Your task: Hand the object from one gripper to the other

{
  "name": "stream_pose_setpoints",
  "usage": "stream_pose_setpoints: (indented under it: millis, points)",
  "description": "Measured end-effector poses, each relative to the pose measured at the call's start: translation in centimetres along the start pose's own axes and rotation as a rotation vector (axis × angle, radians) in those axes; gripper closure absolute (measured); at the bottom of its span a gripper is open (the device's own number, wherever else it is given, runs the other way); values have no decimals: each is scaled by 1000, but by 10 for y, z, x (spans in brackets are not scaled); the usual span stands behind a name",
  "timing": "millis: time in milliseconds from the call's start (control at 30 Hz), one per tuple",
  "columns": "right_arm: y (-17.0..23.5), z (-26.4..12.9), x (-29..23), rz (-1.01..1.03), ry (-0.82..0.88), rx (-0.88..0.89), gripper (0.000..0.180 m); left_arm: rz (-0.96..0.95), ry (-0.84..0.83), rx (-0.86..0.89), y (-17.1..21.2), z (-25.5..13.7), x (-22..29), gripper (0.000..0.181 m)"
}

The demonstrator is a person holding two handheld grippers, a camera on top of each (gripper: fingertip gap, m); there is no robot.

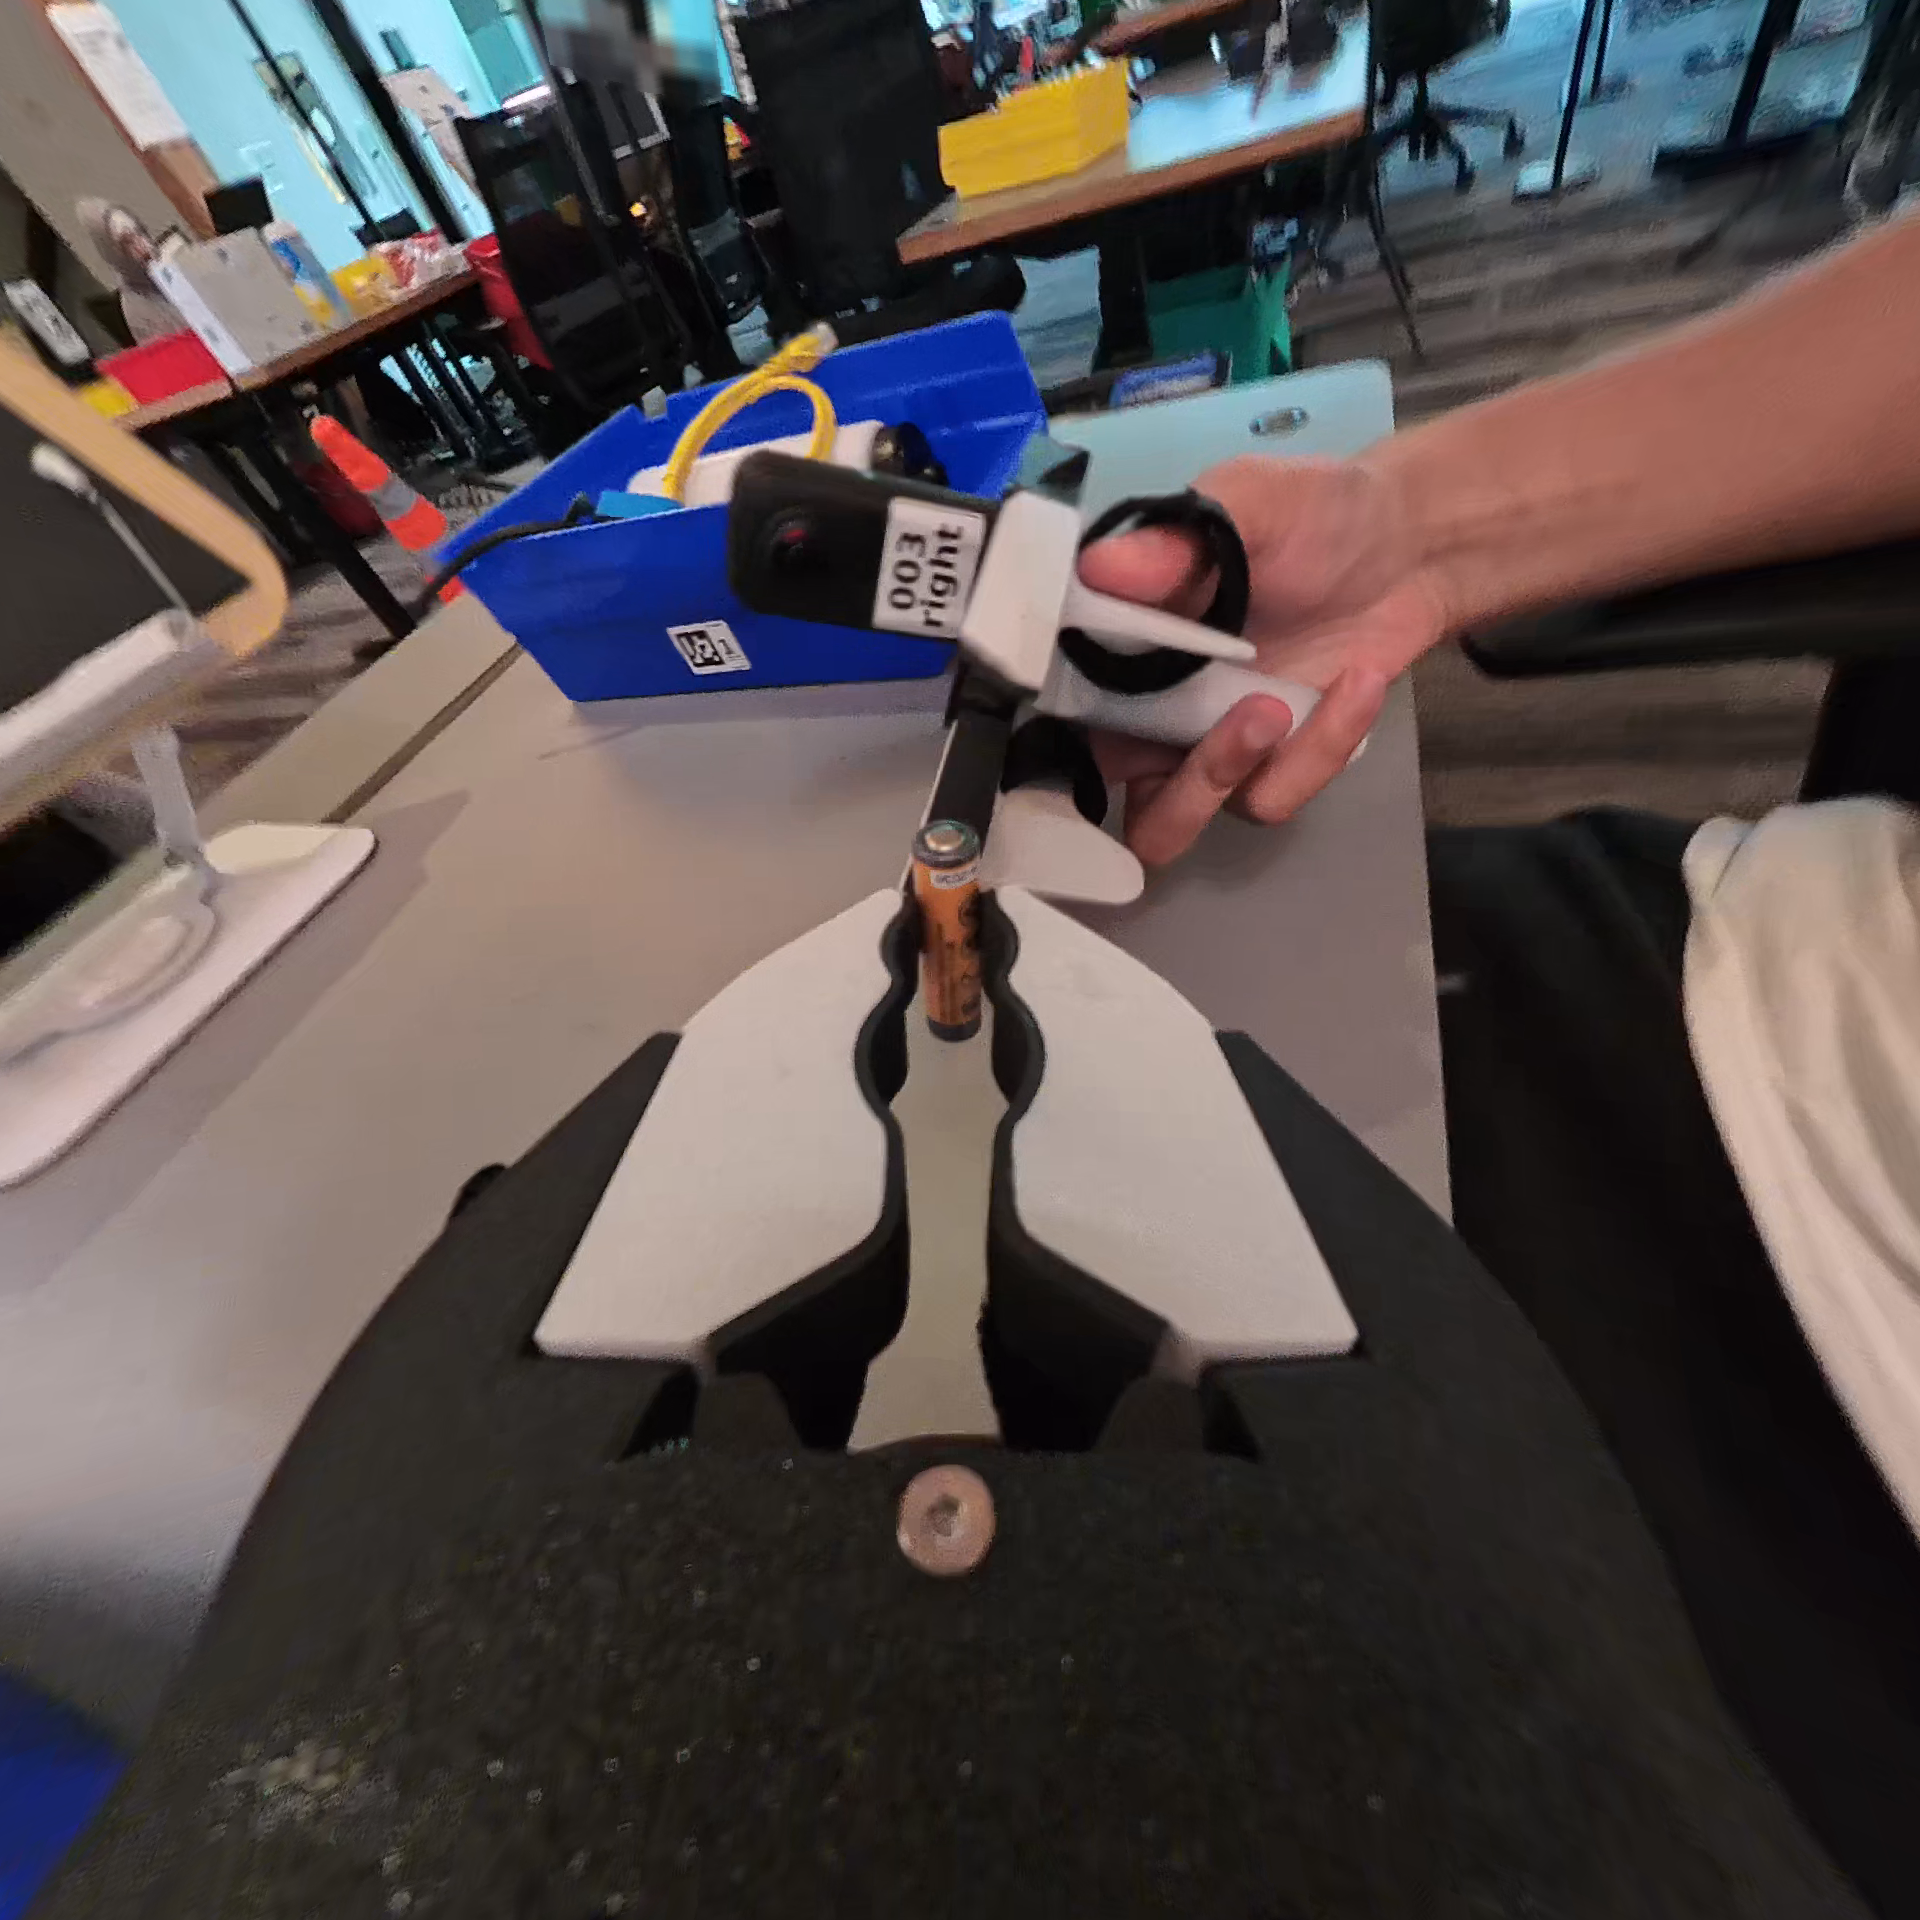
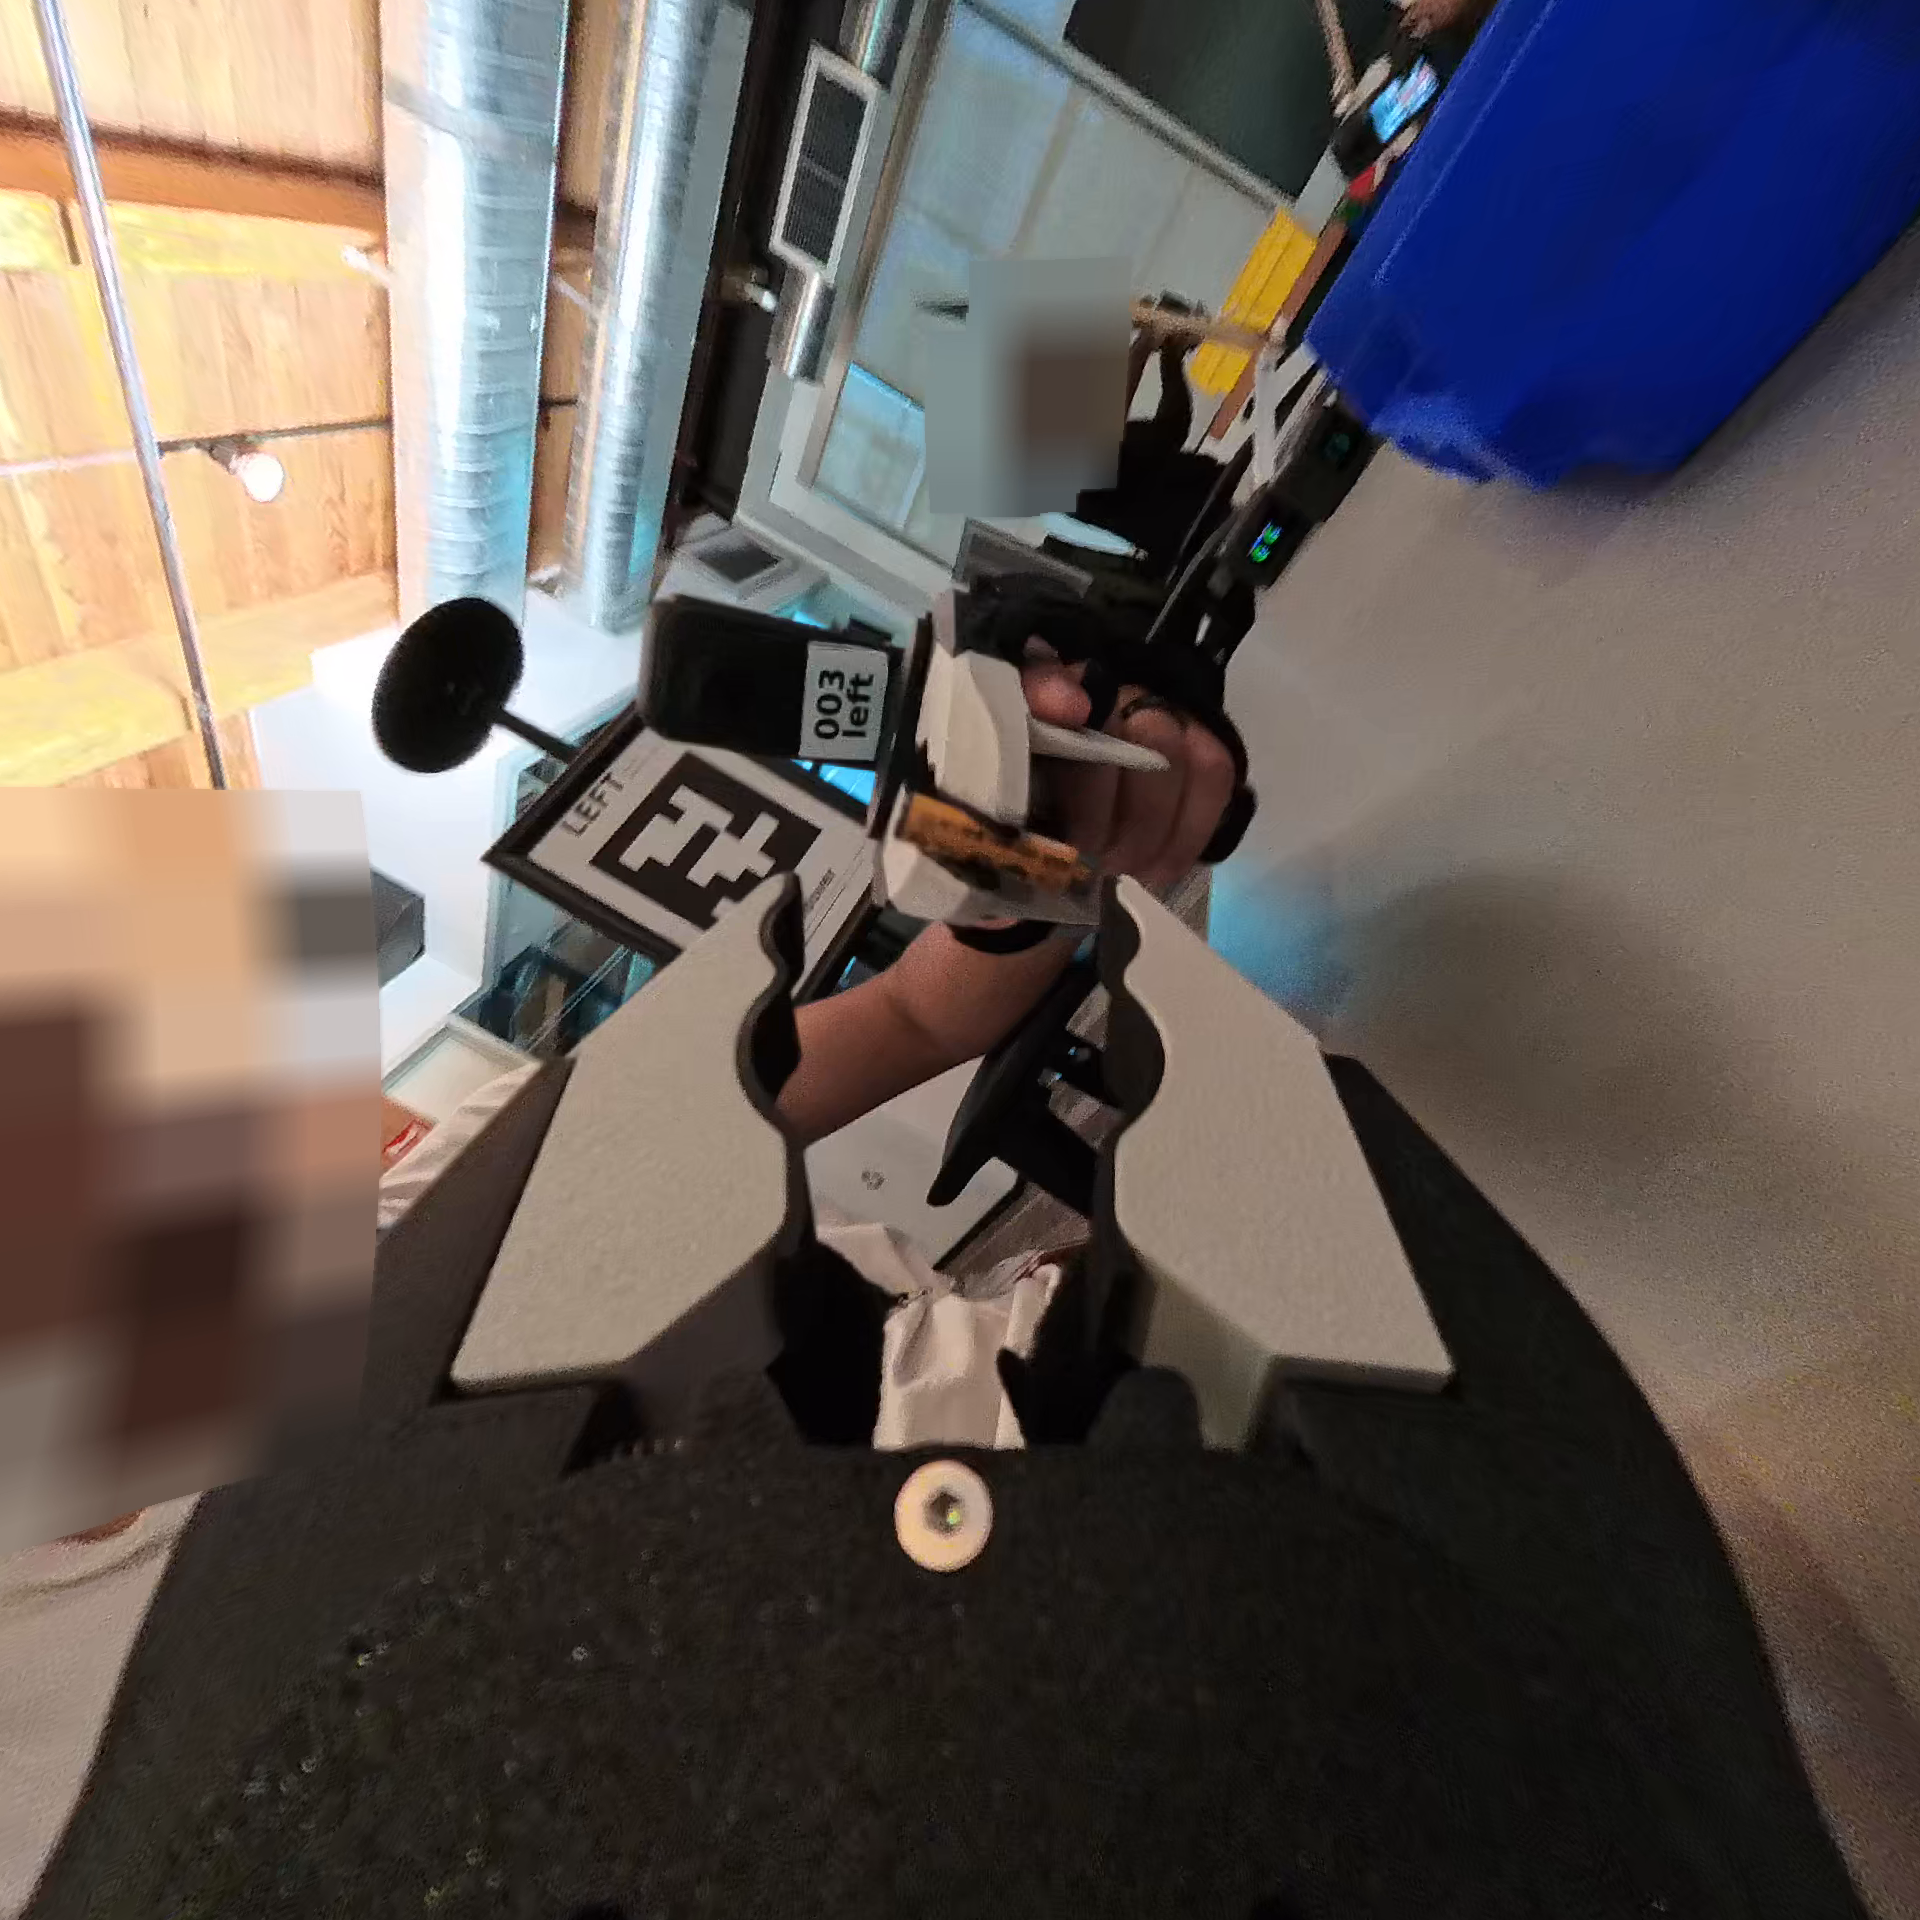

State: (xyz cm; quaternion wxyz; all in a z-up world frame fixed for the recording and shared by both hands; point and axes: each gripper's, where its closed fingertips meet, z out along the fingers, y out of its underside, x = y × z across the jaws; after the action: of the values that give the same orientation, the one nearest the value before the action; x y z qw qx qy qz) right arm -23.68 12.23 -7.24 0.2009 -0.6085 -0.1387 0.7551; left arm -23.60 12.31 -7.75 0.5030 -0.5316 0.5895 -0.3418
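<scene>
**Battery pinched in my left gripper, right gripper gaping beside it**

I am holding the small orange-and-black cylindrical battery (image 1: pixel 949 940) upright between the white plastic fingertips of my left gripper (image 1: pixel 948 935), which are clamping it at its middle above the grey tabletop (image 1: pixel 623 883). Its silver top end is poking out above the tips. My right gripper (image 2: pixel 951 914) is sitting with its fingers spread wide and nothing between them; through its own camera I am seeing the battery (image 2: pixel 987 847) lying crosswise just beyond the gap, gripped by the left tool (image 2: pixel 977 862). From the left camera, the right gripper (image 1: pixel 1023 831) is hanging just behind the battery, one white finger (image 1: pixel 1060 862) passing close to its top, though I cannot tell whether it is touching. A bare hand (image 1: pixel 1278 644) is wrapping the right tool's handle. A blue plastic bin (image 1: pixel 748 582) holding a yellow cable (image 1: pixel 748 416) is standing farther back on the table.
</scene>
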Motion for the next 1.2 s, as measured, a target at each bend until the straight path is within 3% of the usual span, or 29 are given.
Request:
stream_pose_setpoints:
  millis: [167, 267, 400, 567, 733, 867, 933, 1067, 1100, 1200]
  points:
    - [-17, -25, 28, -251, 281, 35, 136, -505, 82, 204, -16, -15, -29, 171]
    - [-12, -13, 19, -409, 303, -2, 137, -687, 157, 285, -18, -17, -33, 171]
    - [-4, 6, 10, -542, 301, -18, 139, -688, 192, 243, -9, -8, -22, 171]
    - [-3, 9, 15, -531, 304, -20, 145, -701, 240, 238, -14, 2, -9, 171]
    - [-1, 8, 11, -504, 264, -25, 168, -714, 243, 237, -13, 5, -7, 171]
    - [1, 11, 12, -494, 253, -24, 160, -750, 256, 264, -14, 5, -8, 171]
    - [2, 13, 13, -501, 259, -32, 170, -767, 269, 265, -14, 7, -6, 171]
    - [4, 11, 15, -498, 286, -66, 170, -714, 246, 237, -12, 8, -5, 170]
    - [3, 10, 15, -467, 273, -59, 170, -692, 217, 223, -10, 7, -8, 167]
    - [-2, 0, 20, -346, 262, -22, 169, -570, 80, 148, -1, 5, -23, 126]
